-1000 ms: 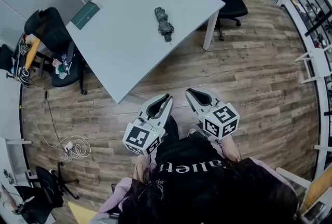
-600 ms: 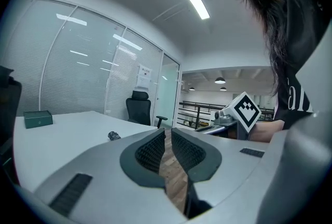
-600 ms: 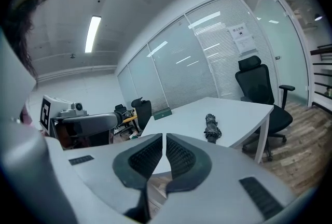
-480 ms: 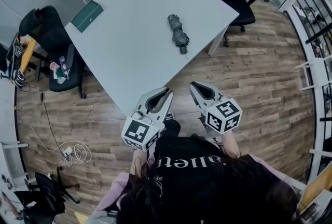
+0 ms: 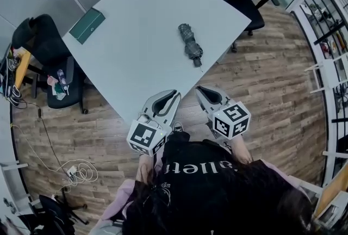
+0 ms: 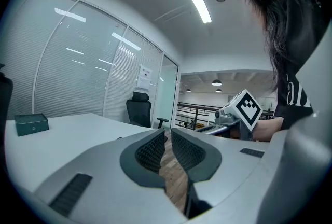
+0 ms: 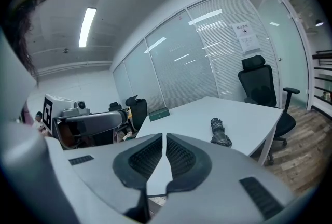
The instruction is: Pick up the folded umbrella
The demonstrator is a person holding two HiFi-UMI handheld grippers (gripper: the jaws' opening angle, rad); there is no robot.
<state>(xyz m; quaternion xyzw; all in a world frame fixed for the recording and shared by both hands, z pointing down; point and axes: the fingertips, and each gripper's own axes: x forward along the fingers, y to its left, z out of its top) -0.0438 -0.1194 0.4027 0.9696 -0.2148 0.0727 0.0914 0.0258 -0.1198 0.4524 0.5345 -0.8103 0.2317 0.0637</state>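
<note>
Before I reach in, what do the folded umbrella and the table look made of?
The folded umbrella: likely fabric, dark grey, matte, judging by its crumpled, bunched folds. The table: smooth pale top, even and unmarked, probably laminate; core not visible.

A big white table [image 5: 136, 22] is seen standing on a brown wooden floor [image 5: 272, 98]. 2 things are laid right on its top: a dark folded umbrella [image 5: 190, 47], which is set close to the right edge with its thin tip pointed at the near side, and a flat green box [image 5: 87, 25], which is set by the far left corner. The 2 things are kept well apart from each other.
</note>
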